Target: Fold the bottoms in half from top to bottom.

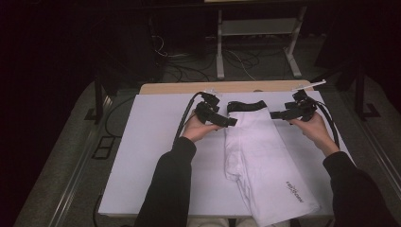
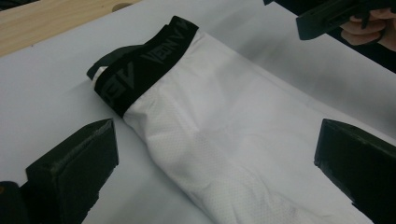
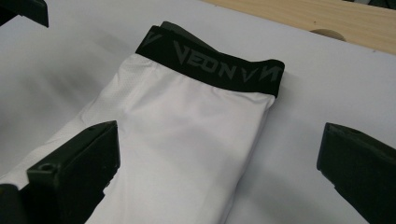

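Leggings [image 1: 265, 161], white with a black waistband [image 1: 246, 106], lie folded lengthwise on the worktop [image 1: 151, 142], between the two grippers and stretching from them toward the person's side, where the leg end reaches the near edge.

Left gripper [image 1: 226, 121] sits just beside the leggings' left edge, a little below the waistband. The left hand [image 1: 198, 126] grips it from beneath with the palm turned up, the forearm in a dark sleeve [image 1: 165, 189] rising from the bottom of the high view and angling slightly rightward. Its jaws point right, toward the cloth. In the left gripper view the jaws stand spread wide, with the leggings [image 2: 224, 149] lying between and beyond them and nothing pinched; the waistband [image 2: 140, 65] lies ahead and to the left.

Right gripper [image 1: 279, 115] hovers near the right end of the waistband, apart from the cloth, its jaws pointing left. The right hand [image 1: 314, 126] holds it from behind, wrist bent, the forearm coming up from the lower right corner. In the right gripper view its jaws are likewise spread, holding nothing, with the leggings [image 3: 187, 154] and the lettered waistband [image 3: 215, 67] straight ahead.

The two grippers face each other across the top of the leggings.
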Demonstrator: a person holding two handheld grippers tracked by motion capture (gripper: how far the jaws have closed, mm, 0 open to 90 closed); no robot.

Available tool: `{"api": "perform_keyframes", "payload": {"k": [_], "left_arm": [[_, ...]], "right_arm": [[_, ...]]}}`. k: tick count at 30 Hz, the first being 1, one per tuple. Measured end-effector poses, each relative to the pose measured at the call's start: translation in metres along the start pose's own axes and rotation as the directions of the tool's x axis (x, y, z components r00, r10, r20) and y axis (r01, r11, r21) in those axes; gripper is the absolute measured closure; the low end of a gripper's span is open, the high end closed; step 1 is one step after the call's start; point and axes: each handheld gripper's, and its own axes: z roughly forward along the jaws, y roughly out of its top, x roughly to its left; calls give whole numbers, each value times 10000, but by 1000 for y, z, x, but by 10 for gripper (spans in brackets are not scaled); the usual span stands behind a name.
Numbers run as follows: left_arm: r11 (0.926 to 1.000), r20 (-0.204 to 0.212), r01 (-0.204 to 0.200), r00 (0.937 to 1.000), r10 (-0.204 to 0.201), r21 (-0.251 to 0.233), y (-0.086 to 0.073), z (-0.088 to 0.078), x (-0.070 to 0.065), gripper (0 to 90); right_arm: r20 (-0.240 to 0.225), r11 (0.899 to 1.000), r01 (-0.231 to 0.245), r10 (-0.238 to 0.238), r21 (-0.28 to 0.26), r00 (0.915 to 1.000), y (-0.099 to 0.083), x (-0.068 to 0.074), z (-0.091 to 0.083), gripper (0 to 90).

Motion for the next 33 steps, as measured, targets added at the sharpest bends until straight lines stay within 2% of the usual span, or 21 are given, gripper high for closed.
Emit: {"api": "perform_keyframes", "payload": {"k": [3, 5, 13, 16, 20, 24, 28, 33], "left_arm": [[9999, 76, 152, 9999, -152, 5, 2, 1, 5, 0], [9997, -19, 170, 9999, -169, 148, 4, 2, 11, 0], [9973, -183, 725, 9972, -723, 113, 4, 6, 32, 0], [9967, -246, 808, 9964, -806, 95, 5, 6, 37, 0], [9940, -231, 1068, 9940, -1074, -232, 7, 4, 43, 0], [9858, -99, 1557, 9876, -1566, -627, 7, 5, 50, 0], [9853, -158, 1628, 9864, -1638, -512, 5, 11, 54, 0], [9807, -148, 1907, 9814, -1914, -427, 2, 21, 58, 0]], "right_arm": [[47, 10000, -35, 35, -47, 10000, 0, -2, -1, 0], [64, 9999, -72, 72, -86, 10000, 1, -5, -1, 0], [-5, 9993, -367, 367, -65, 9993, 1, -15, -1, 0], [-43, 9985, -526, 525, -167, 9986, 1, -19, 0, 0], [17, 9977, -644, 644, -206, 9979, 2, -22, 0, 0], [4, 9960, -852, 852, -273, 9964, 4, -26, -1, 0], [38, 9945, -1016, 1017, -263, 9948, 8, -30, 1, 0], [37, 9921, -1238, 1239, -195, 9923, 9, -34, 9, 0]]}}
